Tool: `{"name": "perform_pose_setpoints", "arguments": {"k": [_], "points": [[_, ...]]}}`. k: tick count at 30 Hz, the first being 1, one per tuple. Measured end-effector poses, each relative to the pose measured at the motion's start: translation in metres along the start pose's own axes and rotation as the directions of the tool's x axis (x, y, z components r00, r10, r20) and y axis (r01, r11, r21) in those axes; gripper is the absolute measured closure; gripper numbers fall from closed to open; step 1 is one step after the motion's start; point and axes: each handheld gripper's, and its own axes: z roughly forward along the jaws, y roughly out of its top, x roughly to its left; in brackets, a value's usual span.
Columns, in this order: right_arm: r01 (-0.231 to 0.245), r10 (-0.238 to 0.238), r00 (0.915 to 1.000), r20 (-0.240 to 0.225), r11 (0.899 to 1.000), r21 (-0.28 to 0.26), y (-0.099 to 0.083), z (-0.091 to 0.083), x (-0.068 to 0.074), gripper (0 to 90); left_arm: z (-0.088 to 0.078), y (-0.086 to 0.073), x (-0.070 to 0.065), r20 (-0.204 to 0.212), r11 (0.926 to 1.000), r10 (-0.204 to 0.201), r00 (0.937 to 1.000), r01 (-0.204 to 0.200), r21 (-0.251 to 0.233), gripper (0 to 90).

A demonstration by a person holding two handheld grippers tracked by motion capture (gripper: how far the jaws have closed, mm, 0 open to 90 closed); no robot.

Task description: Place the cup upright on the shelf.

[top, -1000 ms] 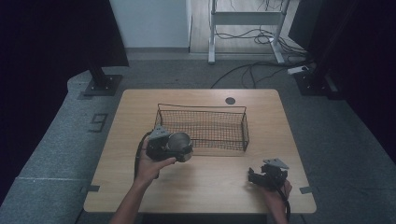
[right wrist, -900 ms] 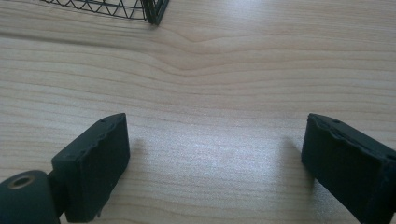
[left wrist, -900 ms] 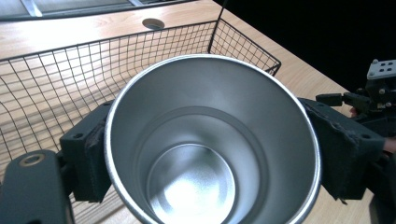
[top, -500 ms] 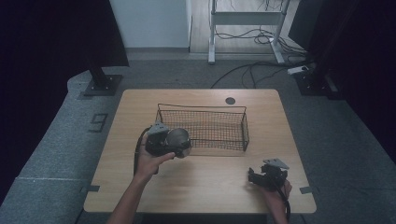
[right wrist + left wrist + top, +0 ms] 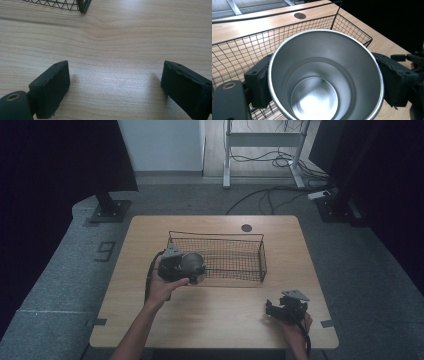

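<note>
A shiny steel cup (image 5: 324, 75) sits clamped between the jaws of my left gripper (image 5: 192, 267), its open mouth facing the camera. In the high view the steel cup (image 5: 192, 265) hangs at the front left corner of the black wire basket (image 5: 235, 257), just over its rim. The wire basket (image 5: 242, 50) appears empty behind the cup. My right gripper (image 5: 272, 309) rests low on the wooden table (image 5: 225, 312) near the front right, jaws wide apart with only bare wood between them. Its fingers (image 5: 51, 88) are black blocks.
A round cable hole (image 5: 246, 227) marks the table's far edge. A corner of the basket (image 5: 83, 6) lies beyond my right gripper. Dark stands and cables stand on the floor behind the table.
My left gripper has carried the cup a little farther and rightward, toward the basket's front left corner. The right gripper has stayed put.
</note>
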Motion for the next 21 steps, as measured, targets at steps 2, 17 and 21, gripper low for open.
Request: {"name": "perform_pose_setpoints", "arguments": {"k": [2,17,21], "points": [[0.001,-0.001,1.0,0.0,1.0,0.0,0.0,0.0,0.0,8.5,0.001,0.002,0.0,0.002,1.0,0.0,1.0,0.0,0.0,14.3],[0.002,-0.002,1.0,-0.001,1.0,-0.001,0.0,0.0,0.0,8.7,0.007,0.009,0.011,0.002,0.9997,-0.025,0.9997,0.025,0.007,14.3],[0.003,-0.003,1.0,-0.001,1.0,-0.001,0.0,0.0,0.0,8.7,0.008,0.014,0.014,-0.006,0.9997,-0.022,0.9997,0.022,0.008,14.3]]}}
